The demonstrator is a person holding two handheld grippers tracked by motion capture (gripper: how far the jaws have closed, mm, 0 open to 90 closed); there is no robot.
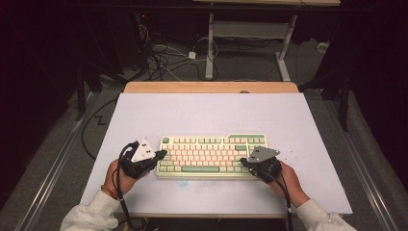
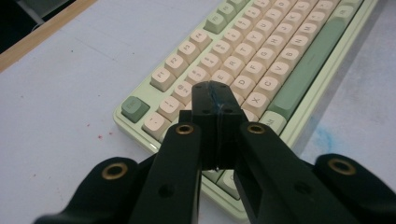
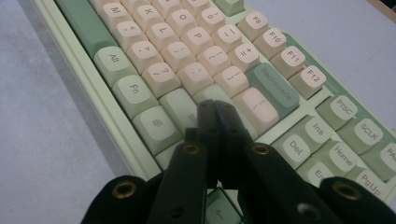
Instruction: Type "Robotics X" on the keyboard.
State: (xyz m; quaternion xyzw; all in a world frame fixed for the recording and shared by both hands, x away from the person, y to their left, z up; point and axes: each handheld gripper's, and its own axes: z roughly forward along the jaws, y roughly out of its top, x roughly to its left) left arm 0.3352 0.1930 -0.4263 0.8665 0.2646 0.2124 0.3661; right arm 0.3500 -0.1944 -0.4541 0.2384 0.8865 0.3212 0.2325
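A pale green keyboard (image 1: 211,155) with cream and green keys lies on the white board near the front. My left gripper (image 1: 161,154) hovers over its left end, jaws pressed together with nothing between them. In the left gripper view the left gripper's tips (image 2: 215,95) sit above the left-hand letter keys of the keyboard (image 2: 261,56). My right gripper (image 1: 244,162) is over the keyboard's right end, also shut and empty. In the right gripper view the right gripper's tips (image 3: 214,112) hang over the shift and enter keys of the keyboard (image 3: 154,60).
The white board (image 1: 207,115) rests on a wooden table (image 1: 211,87). Beyond the table are cables (image 1: 159,55) on the floor and a white desk frame (image 1: 250,33). A person's hands and light sleeves (image 1: 94,214) come in from the bottom.
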